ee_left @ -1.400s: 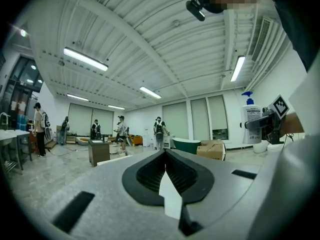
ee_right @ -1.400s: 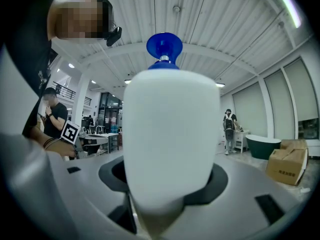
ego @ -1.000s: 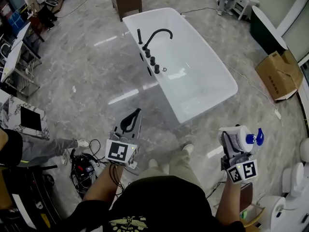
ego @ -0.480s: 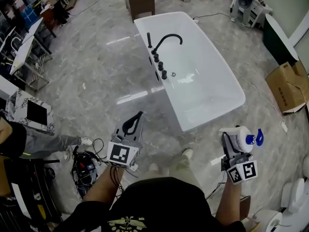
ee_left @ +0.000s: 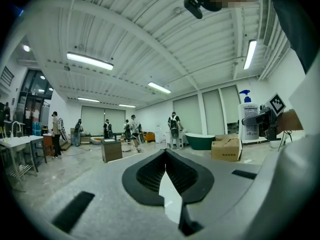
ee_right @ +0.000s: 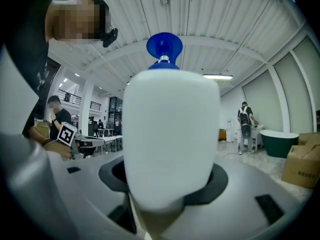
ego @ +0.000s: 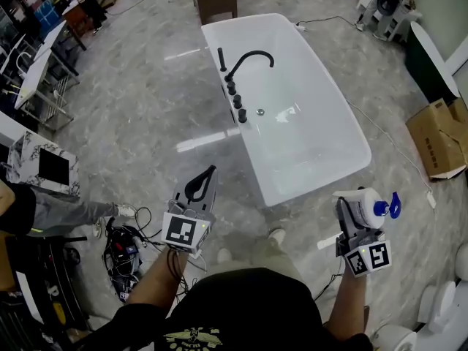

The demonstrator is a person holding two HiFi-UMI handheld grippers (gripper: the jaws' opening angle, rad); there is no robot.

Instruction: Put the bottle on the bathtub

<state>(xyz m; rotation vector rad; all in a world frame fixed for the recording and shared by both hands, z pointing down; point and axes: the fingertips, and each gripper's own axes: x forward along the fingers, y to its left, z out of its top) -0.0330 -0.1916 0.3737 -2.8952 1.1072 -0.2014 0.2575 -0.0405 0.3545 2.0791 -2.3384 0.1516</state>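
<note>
While only the head view is showing the one white bathtub (ego: 307, 134) at twelve o'clock, the right claw (ego: 354, 216) is gripping one bottle (ego: 365, 207); the left claw (ego: 207, 175) is sitting closed, empty.

place: big open workshop hall, not a real bathroom
giveaway: white bathtub (ego: 322, 115) standing loose on the floor (ego: 139, 101), well ahead of both jaws
ceiling (ee_left: 150, 29): ribbed metal, strip lights (ee_left: 90, 61)
clutter: cardboard box (ego: 441, 139) right of the right jaws, work tables (ego: 33, 75) far left, cables (ego: 124, 251)
</note>
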